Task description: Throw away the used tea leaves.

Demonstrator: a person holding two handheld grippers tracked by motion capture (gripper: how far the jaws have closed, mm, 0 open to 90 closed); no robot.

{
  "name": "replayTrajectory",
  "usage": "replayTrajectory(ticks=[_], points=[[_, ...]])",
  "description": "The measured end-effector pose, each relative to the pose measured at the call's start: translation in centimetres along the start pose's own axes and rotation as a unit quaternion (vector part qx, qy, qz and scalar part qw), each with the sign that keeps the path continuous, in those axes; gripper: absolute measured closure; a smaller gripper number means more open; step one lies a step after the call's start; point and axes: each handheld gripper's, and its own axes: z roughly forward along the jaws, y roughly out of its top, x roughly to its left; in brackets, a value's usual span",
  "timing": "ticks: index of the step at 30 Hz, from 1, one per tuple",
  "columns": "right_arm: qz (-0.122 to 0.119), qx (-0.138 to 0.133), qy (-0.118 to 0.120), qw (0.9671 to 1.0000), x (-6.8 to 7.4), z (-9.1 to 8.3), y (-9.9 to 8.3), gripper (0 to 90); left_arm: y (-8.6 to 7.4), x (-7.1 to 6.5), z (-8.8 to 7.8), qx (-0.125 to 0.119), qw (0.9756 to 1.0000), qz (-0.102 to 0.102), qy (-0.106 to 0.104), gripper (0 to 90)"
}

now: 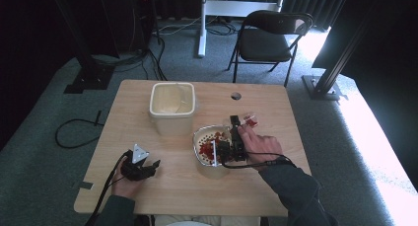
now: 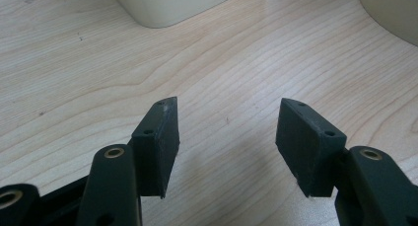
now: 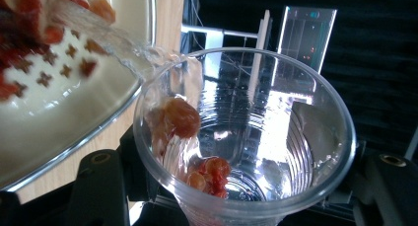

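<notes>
Fingers on my right gripper [image 1: 239, 125] are clamped round a clear plastic cup [image 3: 245, 137], tipped at the rim of the white colander bowl [image 1: 203, 137]; few red bits [image 3: 209, 171] stuck inside the cup, more in the bowl. Left gripper [image 2: 226, 132] sits on the table [image 2: 74, 63] near me, jaws partly apart w/ nothing between. Cream bin [image 1: 172, 105] stands farther back.

The left claw [image 1: 154, 164] rests low near the desk's front left corner, jaws parted and empty. The right claw [image 1: 235, 120] reaches forward over the desk's right half, its jaws clamped.
</notes>
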Motion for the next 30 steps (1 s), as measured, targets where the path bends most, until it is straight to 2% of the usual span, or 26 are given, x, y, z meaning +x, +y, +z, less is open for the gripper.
replayTrajectory(ticks=[8,13,18,20,24,28,30], points=[[-0.012,-0.037,-0.006,0.9992,0.0,-1.3,1.9,33.9,0.0,-0.1,0.1,0.003,1.0,0.005,0.0,42.8],[-0.017,-0.007,0.0,0.9998,0.1,-0.3,0.8,33.7,0.0,0.0,0.0,0.001,1.0,0.002,0.0,42.8],[-0.023,0.001,0.001,0.9997,0.3,0.0,0.8,33.7,0.1,-0.1,0.1,0.003,1.0,0.005,0.0,42.8],[-0.027,-0.005,-0.004,0.9996,0.3,-0.3,1.3,33.8,0.1,-0.2,0.2,0.005,1.0,0.006,-0.001,42.8],[-0.024,-0.036,-0.01,0.999,-0.2,-1.6,2.1,33.8,0.1,-0.2,0.2,0.005,1.0,0.007,-0.002,42.8],[-0.025,-0.005,-0.001,0.9997,-0.1,-0.5,0.9,33.6,0.1,-0.2,0.1,0.004,1.0,0.009,-0.002,42.8],[-0.021,-0.003,0.002,0.9998,0.1,-0.2,0.6,33.6,0.1,-0.2,0.2,0.004,1.0,0.007,-0.002,42.8]])
